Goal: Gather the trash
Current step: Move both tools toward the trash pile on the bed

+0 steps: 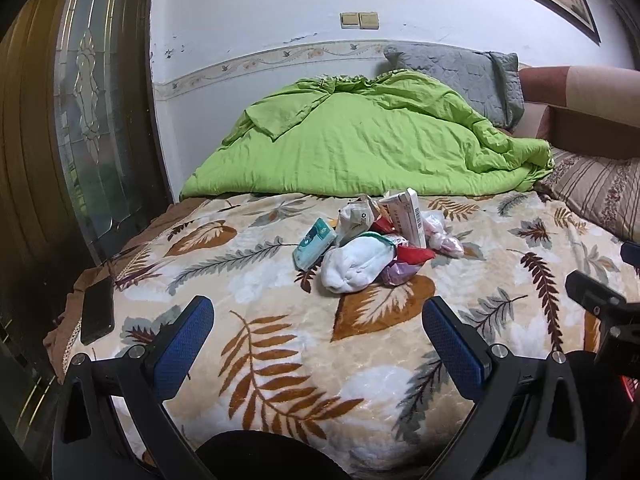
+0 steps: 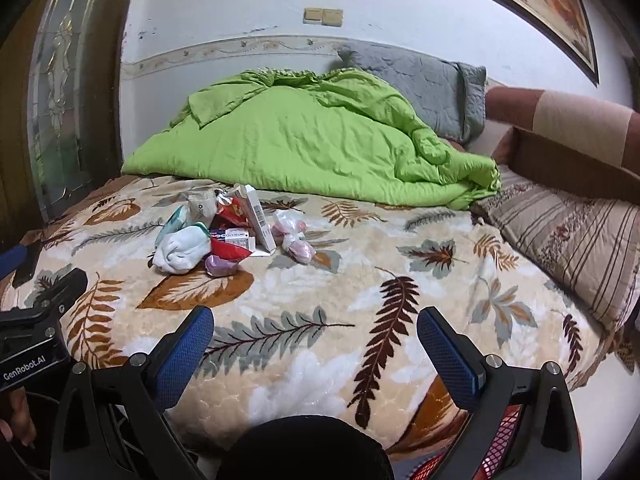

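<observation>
Trash pile [image 1: 368,240] on leaf-print blanket [image 1: 280,340], both jaws spread

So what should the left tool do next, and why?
Probably reach forward toward the trash pile and go for the white bundle first. The left tool is open and holds nothing, the pile lies straight ahead on the leaf blanket, and that bundle is the nearest piece, unblocked at the front.
</observation>
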A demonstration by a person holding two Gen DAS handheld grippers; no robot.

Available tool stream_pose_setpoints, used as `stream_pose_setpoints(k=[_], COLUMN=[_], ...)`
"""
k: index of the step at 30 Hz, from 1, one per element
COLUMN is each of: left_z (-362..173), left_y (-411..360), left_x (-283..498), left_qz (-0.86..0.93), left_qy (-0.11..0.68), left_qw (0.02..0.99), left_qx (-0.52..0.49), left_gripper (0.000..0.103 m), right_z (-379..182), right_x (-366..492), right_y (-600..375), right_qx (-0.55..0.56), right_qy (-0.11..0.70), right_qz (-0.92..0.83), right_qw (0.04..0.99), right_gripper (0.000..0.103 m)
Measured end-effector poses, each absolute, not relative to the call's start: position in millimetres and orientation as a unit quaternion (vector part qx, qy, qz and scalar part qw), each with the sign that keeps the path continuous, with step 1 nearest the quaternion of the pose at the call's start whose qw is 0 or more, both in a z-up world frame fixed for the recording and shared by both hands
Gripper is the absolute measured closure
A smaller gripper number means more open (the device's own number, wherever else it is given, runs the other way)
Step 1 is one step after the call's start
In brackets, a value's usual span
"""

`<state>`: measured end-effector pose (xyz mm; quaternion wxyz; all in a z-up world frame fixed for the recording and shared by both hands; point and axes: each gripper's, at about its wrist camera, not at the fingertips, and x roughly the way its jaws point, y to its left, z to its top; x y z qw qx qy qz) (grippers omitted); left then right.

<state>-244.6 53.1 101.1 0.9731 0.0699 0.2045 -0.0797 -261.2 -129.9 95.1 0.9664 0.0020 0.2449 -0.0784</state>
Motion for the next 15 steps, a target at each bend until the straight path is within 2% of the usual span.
stream_pose_setpoints(k=[15], left_z=[121], left_y=[62], left_x=[-253], left_qz=[-0.085], left_qy=[0.194], left_qw=[0.976], left_qx=[0.042], left_gripper=[0.0], right_z=[116], right_x=[-271], right_y=[-112], right_qx=[-0.006], right_qy=[0.233], right_qz=[-0.062], right_qw=[0.97], right_gripper=[0.0])
